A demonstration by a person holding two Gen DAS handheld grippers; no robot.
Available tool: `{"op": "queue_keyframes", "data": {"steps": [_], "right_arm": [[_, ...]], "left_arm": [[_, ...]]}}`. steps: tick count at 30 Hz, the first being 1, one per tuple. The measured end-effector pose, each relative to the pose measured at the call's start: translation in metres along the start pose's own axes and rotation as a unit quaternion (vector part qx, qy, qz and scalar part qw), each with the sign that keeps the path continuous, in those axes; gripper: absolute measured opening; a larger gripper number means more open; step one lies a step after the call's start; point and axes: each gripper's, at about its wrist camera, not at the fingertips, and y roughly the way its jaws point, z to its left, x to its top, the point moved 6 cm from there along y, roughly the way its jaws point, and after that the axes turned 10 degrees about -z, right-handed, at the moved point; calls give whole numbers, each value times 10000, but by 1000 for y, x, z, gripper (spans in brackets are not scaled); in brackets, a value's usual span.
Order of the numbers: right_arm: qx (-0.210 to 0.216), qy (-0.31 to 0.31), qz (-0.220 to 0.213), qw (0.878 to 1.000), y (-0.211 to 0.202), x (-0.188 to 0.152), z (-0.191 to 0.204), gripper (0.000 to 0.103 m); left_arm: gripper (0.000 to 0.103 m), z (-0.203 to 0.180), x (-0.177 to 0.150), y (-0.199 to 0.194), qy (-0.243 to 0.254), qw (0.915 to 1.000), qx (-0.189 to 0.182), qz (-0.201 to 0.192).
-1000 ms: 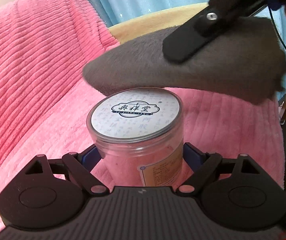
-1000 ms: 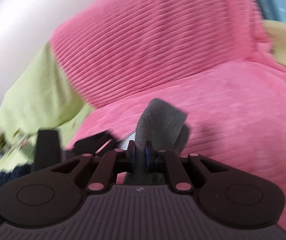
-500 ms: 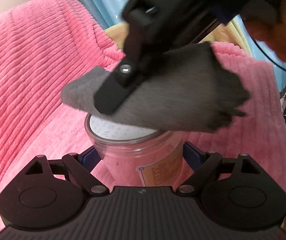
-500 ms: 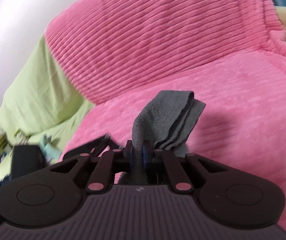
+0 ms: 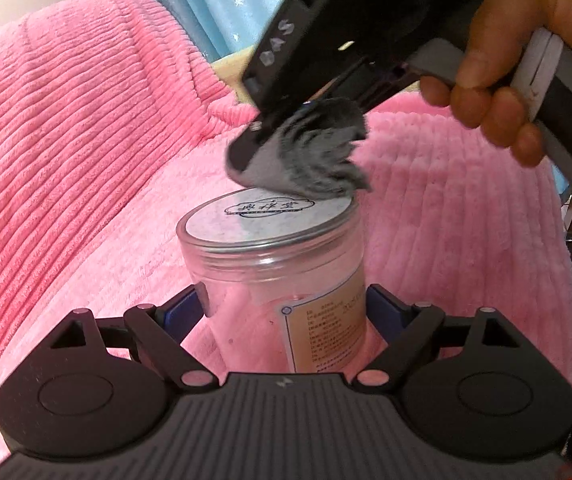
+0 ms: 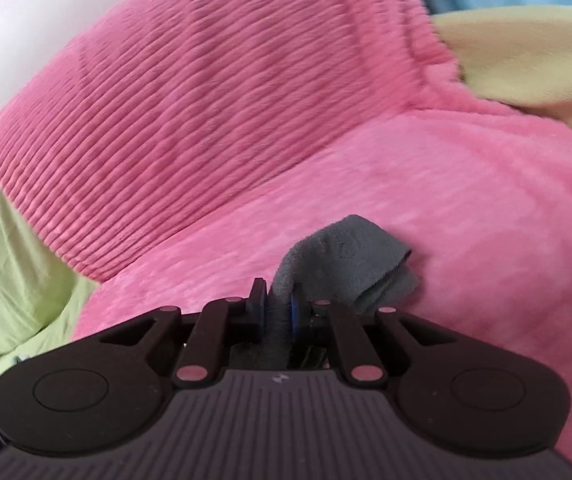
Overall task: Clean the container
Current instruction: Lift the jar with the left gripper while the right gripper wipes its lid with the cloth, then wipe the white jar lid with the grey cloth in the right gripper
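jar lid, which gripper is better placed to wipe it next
Right gripper: it is shut on the grey cloth, which sits at the lid's far edge. The left gripper is busy clamping the jar.

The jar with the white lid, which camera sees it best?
The left wrist view. It shows the clear jar whole, held between the left gripper fingers, with the grey cloth at its lid. The right wrist view shows no jar, only cloth and pink blanket.

Left gripper (image 5: 286,316): black ribbed body, twin round hubs, pink-capped pivot pins, blue finger pads. Right gripper (image 6: 277,312) matched it (grey-and-white handle, seen from the left wrist).
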Motion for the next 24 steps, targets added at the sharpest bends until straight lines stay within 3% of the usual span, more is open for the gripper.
{"op": "queue_keyframes", "data": {"steps": [2,4,8,13,20,24], "right_arm": [[-111,-24,-15,9999,-10,3,-9,9],[47,-24,-80,10000,-24,6,-12,9],[1026,-186,-159,9944,-56,14,4,9],[1827,-1062,305,9769,-65,0,39,9],[2061,-1407,1079,9623,-38,-30,60,8],[2151,-1251,1150,9617,-28,-32,63,7]], "left_arm": [[88,2,-1,0,-22,10000,-5,12],[88,4,-1,0,-146,9999,-39,56],[88,7,-1,2,-224,9997,-74,82],[88,11,0,6,-196,9997,-99,67],[88,7,1,6,-29,9999,-105,38],[88,9,0,11,-4,9999,-111,86]]}}
